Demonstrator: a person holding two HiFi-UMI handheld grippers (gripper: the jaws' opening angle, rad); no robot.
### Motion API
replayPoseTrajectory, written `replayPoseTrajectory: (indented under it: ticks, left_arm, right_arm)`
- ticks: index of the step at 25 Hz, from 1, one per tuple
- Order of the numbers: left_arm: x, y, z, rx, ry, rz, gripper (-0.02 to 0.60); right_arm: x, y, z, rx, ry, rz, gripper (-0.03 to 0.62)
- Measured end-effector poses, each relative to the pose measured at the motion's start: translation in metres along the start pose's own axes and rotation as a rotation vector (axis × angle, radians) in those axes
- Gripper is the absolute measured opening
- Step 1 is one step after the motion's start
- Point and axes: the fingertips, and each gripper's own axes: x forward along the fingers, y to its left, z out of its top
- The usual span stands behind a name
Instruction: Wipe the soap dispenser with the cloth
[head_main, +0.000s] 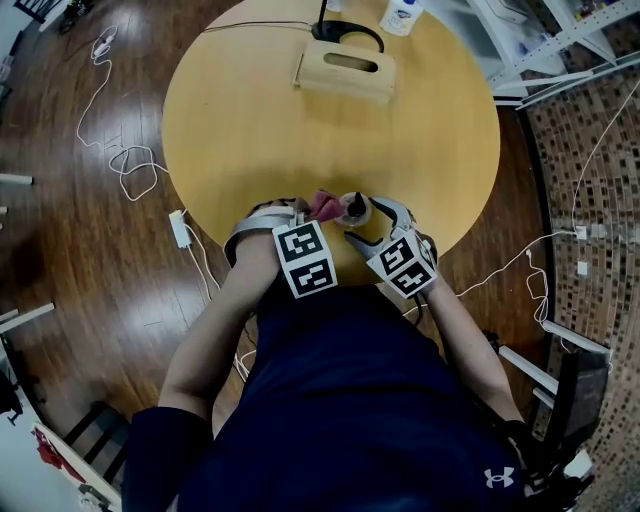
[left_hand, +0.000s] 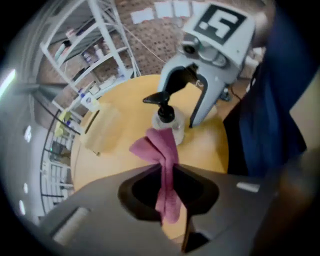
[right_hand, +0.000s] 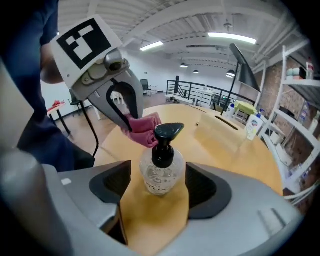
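A clear soap dispenser (right_hand: 160, 170) with a black pump stands upright near the front edge of the round wooden table (head_main: 250, 140). My right gripper (right_hand: 157, 182) stands open around it, one jaw on each side of the bottle, with a gap showing on the left side. My left gripper (left_hand: 167, 172) is shut on a pink cloth (left_hand: 162, 150), whose bunched free end lies against the dispenser (left_hand: 165, 117) just below the pump. In the head view the cloth (head_main: 320, 206) and the dispenser (head_main: 354, 209) sit side by side between both grippers.
A wooden tissue box (head_main: 345, 70) lies at the table's far side, with a black object (head_main: 345, 32) and a white bottle (head_main: 402, 14) behind it. White shelving (head_main: 560, 50) stands at the far right. Cables (head_main: 130, 160) trail on the floor to the left.
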Motion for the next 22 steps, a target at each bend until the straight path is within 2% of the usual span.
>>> replayPoseTrajectory:
  ticks: [1, 5, 8, 9, 10, 12, 14, 15, 17, 19, 20, 22]
  left_arm:
    - [-0.002, 0.003, -0.001, 0.035, 0.005, 0.023, 0.063]
    - [-0.013, 0.004, 0.019, -0.038, -0.135, -0.023, 0.064]
    - [-0.009, -0.001, 0.02, 0.061, -0.105, -0.011, 0.064]
    - [-0.006, 0.0, 0.018, 0.073, -0.087, -0.003, 0.063]
    - [-0.003, 0.005, 0.016, 0.048, -0.075, 0.012, 0.063]
    - [0.002, 0.022, 0.014, -0.082, -0.081, 0.045, 0.063]
    - [0.002, 0.037, 0.017, -0.247, -0.136, 0.058, 0.063]
    - [0.0, 0.042, 0.019, -0.33, -0.178, 0.055, 0.064]
    - [-0.005, 0.049, 0.024, -0.505, -0.27, 0.018, 0.063]
    - [-0.009, 0.051, 0.028, -0.68, -0.352, -0.081, 0.063]
    - [-0.011, 0.048, 0.032, -0.75, -0.385, -0.154, 0.063]
    - [-0.008, 0.035, 0.041, -0.831, -0.426, -0.306, 0.063]
  right_arm:
    - [0.0, -0.001, 0.001, -0.027, 0.007, -0.007, 0.345]
    - [0.008, -0.009, 0.002, -0.01, 0.038, -0.012, 0.343]
    - [0.011, -0.004, 0.002, -0.041, 0.063, 0.034, 0.314]
    - [0.011, -0.001, 0.002, -0.084, 0.066, 0.059, 0.314]
    - [0.011, 0.001, 0.002, -0.137, 0.068, 0.088, 0.314]
    - [0.012, 0.005, 0.003, -0.234, 0.074, 0.136, 0.314]
    - [0.013, 0.005, 0.004, -0.25, 0.084, 0.14, 0.318]
    - [0.012, 0.004, 0.003, -0.206, 0.087, 0.129, 0.322]
    - [0.01, 0.003, -0.002, -0.021, 0.071, 0.107, 0.324]
    - [0.008, 0.001, -0.005, 0.179, 0.025, 0.087, 0.324]
    - [0.008, -0.001, -0.005, 0.238, 0.005, 0.073, 0.324]
    - [0.009, -0.003, -0.003, 0.258, -0.002, 0.044, 0.324]
